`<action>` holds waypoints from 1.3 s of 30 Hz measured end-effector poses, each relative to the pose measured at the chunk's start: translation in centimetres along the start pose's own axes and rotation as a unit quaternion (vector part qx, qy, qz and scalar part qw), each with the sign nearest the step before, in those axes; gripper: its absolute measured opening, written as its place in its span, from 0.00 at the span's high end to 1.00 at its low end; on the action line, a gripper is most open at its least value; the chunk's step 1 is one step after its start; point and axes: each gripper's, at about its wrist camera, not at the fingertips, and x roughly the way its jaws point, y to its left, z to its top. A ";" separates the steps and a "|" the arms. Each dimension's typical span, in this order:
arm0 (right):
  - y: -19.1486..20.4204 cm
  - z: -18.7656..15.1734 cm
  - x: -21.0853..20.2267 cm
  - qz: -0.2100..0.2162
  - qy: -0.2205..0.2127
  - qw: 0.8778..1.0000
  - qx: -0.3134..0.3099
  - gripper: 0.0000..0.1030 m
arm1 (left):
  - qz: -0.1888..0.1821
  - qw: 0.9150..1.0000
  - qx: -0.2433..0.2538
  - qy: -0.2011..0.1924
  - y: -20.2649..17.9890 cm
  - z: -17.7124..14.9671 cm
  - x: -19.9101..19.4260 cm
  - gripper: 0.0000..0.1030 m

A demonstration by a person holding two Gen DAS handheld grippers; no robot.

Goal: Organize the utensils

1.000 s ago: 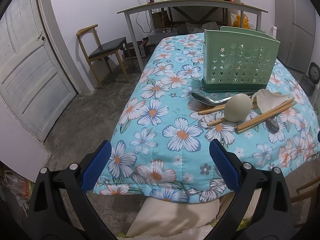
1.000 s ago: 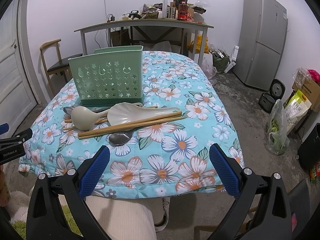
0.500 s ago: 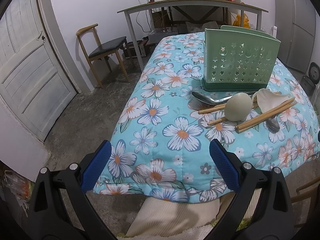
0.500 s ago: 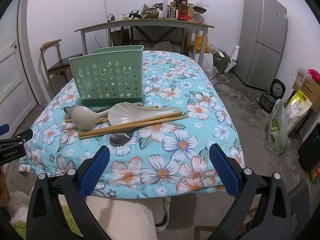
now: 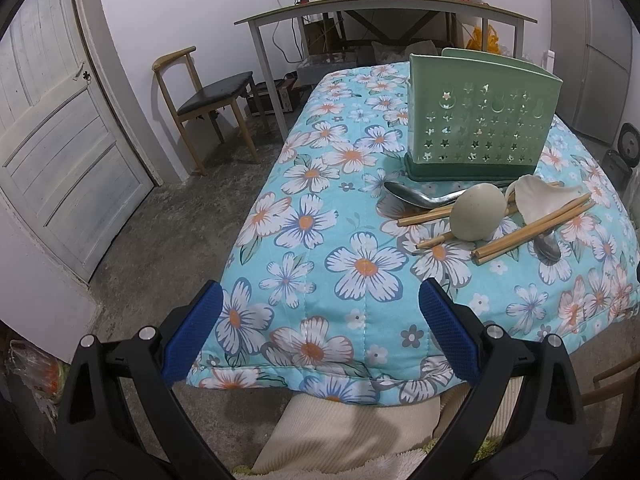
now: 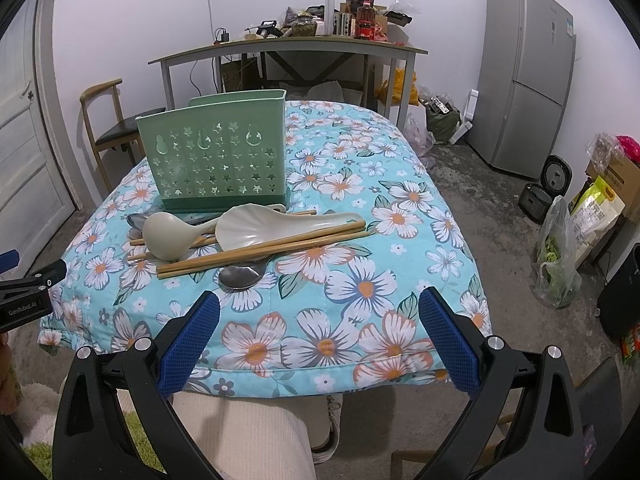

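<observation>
We're at the very start; both the left gripper (image 5: 320,328) and right gripper (image 6: 320,332) hang wide open and empty at the table's near edge. The utensils (image 6: 240,240) lie piled just in front of the green holder (image 6: 216,160); next we'd probably reach for the top chopsticks (image 6: 260,250).

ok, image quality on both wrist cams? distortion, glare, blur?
Left wrist: strong fisheye, door frame bows, black corner vignette; sharp, soft even light. Right wrist: same barrel warp, fridge leans; utensils crisp, mild sheen on the metal spoon, no blown glare.
</observation>
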 end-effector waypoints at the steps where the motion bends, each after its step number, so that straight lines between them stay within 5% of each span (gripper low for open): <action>1: 0.0 0.0 0.0 0.000 0.001 1.000 0.001 0.06 | 0.000 1.000 0.000 0.000 0.0 0.0 0.0 0.08; 31: 1.6 2.9 4.8 0.019 0.050 0.998 0.013 0.06 | -0.025 0.999 0.023 0.024 -1.4 4.3 6.0 0.08; 39: 2.5 3.5 5.9 0.021 0.052 0.998 0.007 0.06 | -0.059 0.998 0.009 0.032 -0.5 6.8 7.9 0.08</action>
